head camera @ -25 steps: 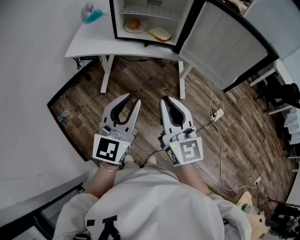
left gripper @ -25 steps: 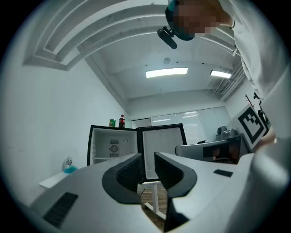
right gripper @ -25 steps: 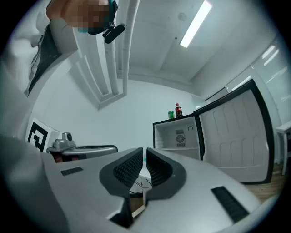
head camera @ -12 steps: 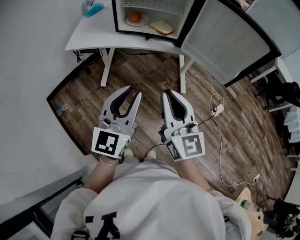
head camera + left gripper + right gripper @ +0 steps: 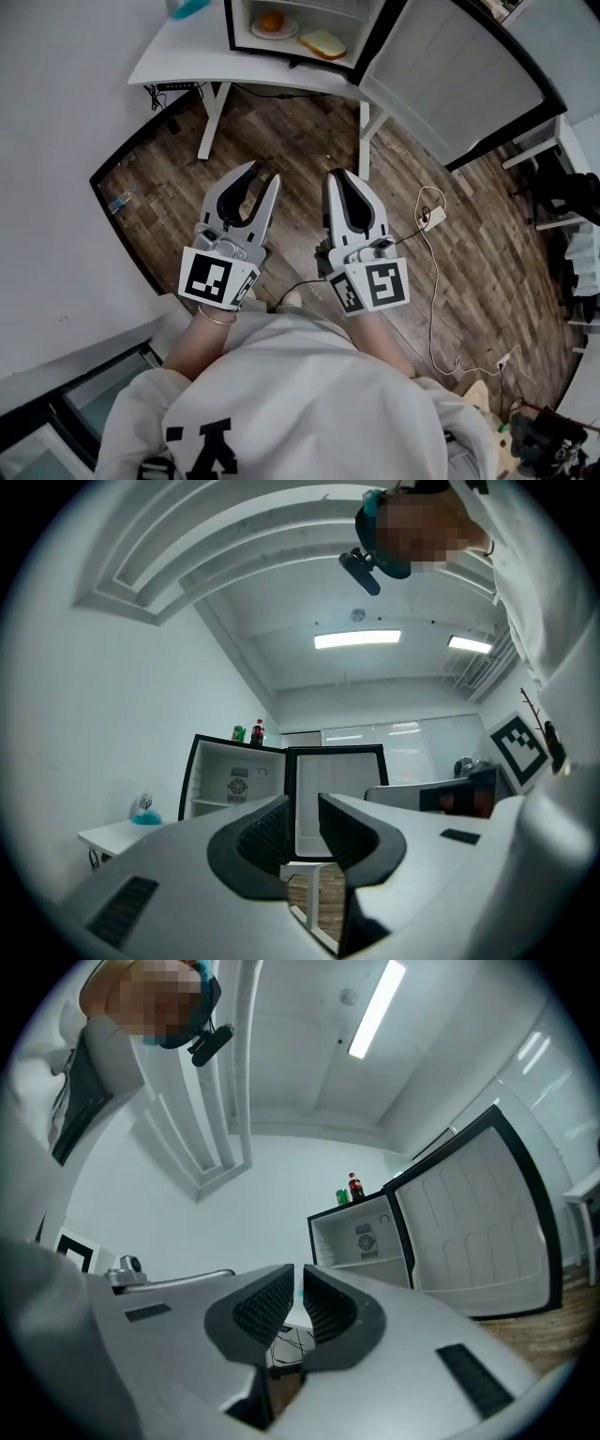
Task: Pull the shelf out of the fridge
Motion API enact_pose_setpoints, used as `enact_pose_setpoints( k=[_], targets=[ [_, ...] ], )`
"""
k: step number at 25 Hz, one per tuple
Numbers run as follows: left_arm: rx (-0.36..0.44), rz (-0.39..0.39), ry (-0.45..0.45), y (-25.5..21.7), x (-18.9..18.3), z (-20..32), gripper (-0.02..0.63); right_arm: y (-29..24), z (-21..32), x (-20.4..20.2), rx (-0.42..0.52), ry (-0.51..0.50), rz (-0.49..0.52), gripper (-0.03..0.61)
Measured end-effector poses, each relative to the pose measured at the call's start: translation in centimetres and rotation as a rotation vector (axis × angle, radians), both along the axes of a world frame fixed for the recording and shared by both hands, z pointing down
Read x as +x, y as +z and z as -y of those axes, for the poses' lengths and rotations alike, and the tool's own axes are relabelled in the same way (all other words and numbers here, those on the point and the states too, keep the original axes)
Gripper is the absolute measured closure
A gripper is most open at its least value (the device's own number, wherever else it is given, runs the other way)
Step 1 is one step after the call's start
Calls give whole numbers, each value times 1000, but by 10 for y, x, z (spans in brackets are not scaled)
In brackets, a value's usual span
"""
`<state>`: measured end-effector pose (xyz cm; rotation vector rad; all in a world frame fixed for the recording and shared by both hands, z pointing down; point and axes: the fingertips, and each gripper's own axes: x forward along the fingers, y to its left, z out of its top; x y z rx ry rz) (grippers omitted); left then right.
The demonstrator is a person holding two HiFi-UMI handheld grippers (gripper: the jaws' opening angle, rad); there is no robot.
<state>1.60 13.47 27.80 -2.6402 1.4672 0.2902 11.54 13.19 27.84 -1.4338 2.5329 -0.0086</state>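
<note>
The small fridge (image 5: 367, 37) stands open on a white table (image 5: 187, 58) at the top of the head view, well ahead of both grippers. Its wire shelf (image 5: 220, 802) shows as a thin line across the white interior, and the wire shelf (image 5: 364, 1262) is also seen from the right gripper. My left gripper (image 5: 264, 172) and right gripper (image 5: 333, 174) are held side by side at waist height over the wooden floor. Both are shut, with nothing between the ribbed pads (image 5: 272, 827) of the left or the ribbed pads (image 5: 265, 1302) of the right.
The fridge door (image 5: 450, 84) swings wide open to the right. On the fridge floor lie a plate with an orange (image 5: 273, 21) and a slice of bread (image 5: 323, 42). Two bottles (image 5: 248, 733) stand on top. A cable with a plug (image 5: 433, 218) trails over the floor at right.
The fridge and table have slid toward the top edge of the head view. Both grippers stay shut and side by side in about the same place.
</note>
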Motion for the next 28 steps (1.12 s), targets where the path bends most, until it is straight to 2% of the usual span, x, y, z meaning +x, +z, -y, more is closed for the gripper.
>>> enact_pose_setpoints(
  k=[8,14,28],
  targets=[
    [-68,-36,-62,28,5,5,528,24,12,10,-40,-40,18,531],
    [-53,-50,-78,25,-13,40,528,26,45,-6,-32,-50,5,531],
    [-28,-35,71,10,-42,215,528,11,206,-46,4,75,-31,531]
  ],
)
